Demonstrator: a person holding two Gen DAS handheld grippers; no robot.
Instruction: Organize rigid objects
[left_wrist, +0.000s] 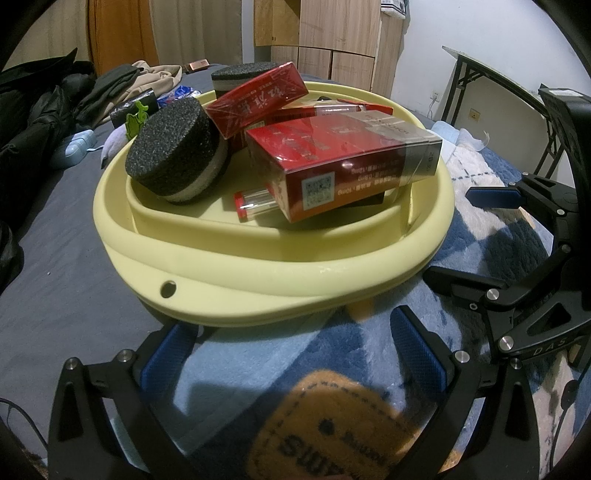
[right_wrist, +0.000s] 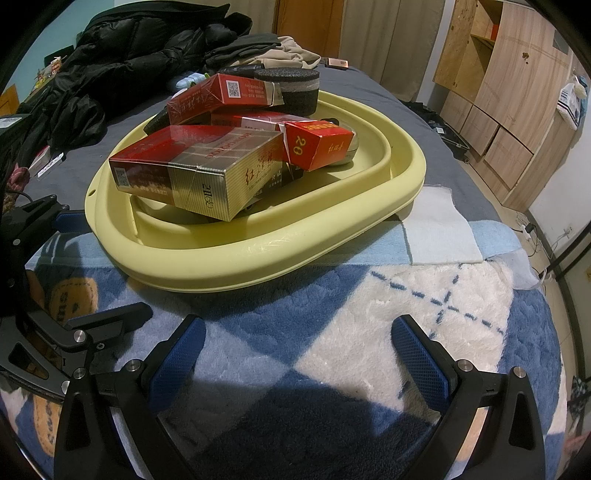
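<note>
The bed (right_wrist: 399, 99) under its dark grey sheet carries everything, with a plush blue-and-white blanket (right_wrist: 369, 314) spread over the near part. On the blanket's far edge sits my pale yellow collapsible basin (left_wrist: 258, 266), and all the rigid objects are heaped inside it. From my left wrist I see a round black-and-white sponge puck (left_wrist: 173, 155) leaning at the basin's left, a second puck (left_wrist: 236, 75) at the back, and a clear tube with a red cap (left_wrist: 255, 201) poking out beneath the biggest red cigarette pack (left_wrist: 343, 162); that tube is hidden from my right wrist. My right wrist alone shows that pack's gold striped end, a smaller red pack marked 20 (right_wrist: 319, 146) just behind it, and a white cloth (right_wrist: 439, 229) lying beside the basin's right rim. Another red pack (left_wrist: 255, 99) lies tilted on top of the pile in both views. Black jackets (right_wrist: 122, 66) are piled at the far left of the bed. My left claw (left_wrist: 291, 354) is spread wide just short of the basin's near rim, holding nothing; my right claw (right_wrist: 295, 350) is likewise spread and empty over the blanket.
</note>
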